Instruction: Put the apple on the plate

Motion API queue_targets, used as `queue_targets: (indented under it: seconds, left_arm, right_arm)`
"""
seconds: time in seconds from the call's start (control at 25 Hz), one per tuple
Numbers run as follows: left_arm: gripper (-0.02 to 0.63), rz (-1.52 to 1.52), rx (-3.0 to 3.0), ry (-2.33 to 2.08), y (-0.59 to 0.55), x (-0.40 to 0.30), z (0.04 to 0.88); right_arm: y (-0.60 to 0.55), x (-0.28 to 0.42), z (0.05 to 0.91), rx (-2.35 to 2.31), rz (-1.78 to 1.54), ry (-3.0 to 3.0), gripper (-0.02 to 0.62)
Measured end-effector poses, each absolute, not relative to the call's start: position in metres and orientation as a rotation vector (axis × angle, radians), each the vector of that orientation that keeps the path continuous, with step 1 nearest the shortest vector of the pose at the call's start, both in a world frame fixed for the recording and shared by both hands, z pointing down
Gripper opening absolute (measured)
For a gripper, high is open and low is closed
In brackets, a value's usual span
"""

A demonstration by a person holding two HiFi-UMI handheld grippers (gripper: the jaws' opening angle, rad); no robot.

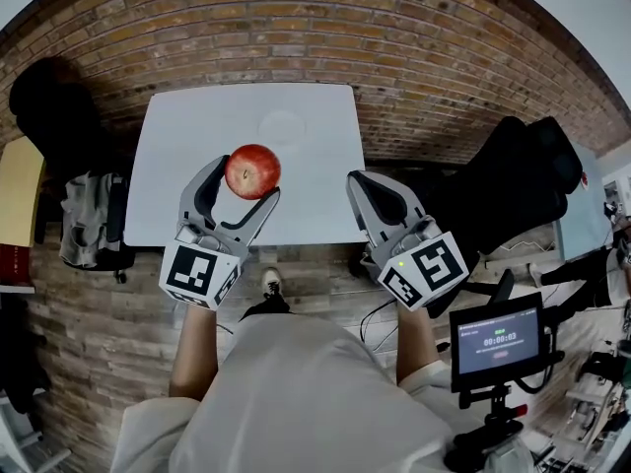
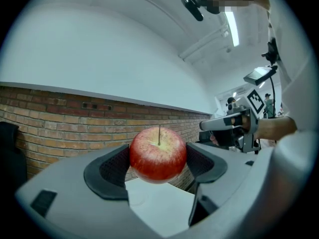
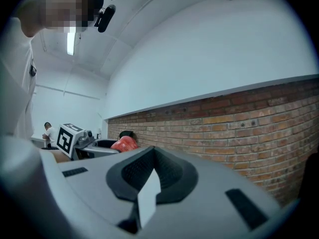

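A red brick wall (image 1: 394, 37) runs behind a white table (image 1: 177, 166), which is the largest thing in the middle of the scene. To the table's right stands a black office chair (image 1: 513, 175), and to its left are a dark chair (image 1: 49, 106) and a grey bag (image 1: 89, 220). Off the table's near right corner, a small monitor (image 1: 496, 341) on a stand shows a timer.

The left gripper (image 1: 246, 178) is held over the near half of the table. Its jaws are clamped on a red apple (image 1: 252, 168), one dark pad pressed to each side. The fruit sits stem up, lifted clear of the tabletop. The right gripper (image 1: 357, 183) hovers at the table's near right edge with its jaws pressed together and nothing between them.

A white plate (image 1: 281, 126) lies empty on the far half of the table, beyond the apple and apart from it.
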State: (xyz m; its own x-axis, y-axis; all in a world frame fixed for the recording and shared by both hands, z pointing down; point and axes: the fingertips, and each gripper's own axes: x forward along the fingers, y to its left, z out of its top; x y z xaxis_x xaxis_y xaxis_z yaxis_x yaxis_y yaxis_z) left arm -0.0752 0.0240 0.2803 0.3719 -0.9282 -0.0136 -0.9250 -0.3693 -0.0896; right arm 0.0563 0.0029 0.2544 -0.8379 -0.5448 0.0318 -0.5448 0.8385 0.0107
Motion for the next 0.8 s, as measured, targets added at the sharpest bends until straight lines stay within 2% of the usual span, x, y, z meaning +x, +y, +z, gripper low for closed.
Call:
queue_targets:
  seconds: [0.8]
  left_arm:
    - [0.356,-0.055,-2.586,1.709,-0.033,-0.139,0.285]
  right_arm:
    - [-0.05,0.0,0.245,0.999,-0.034,-2.961,0.003]
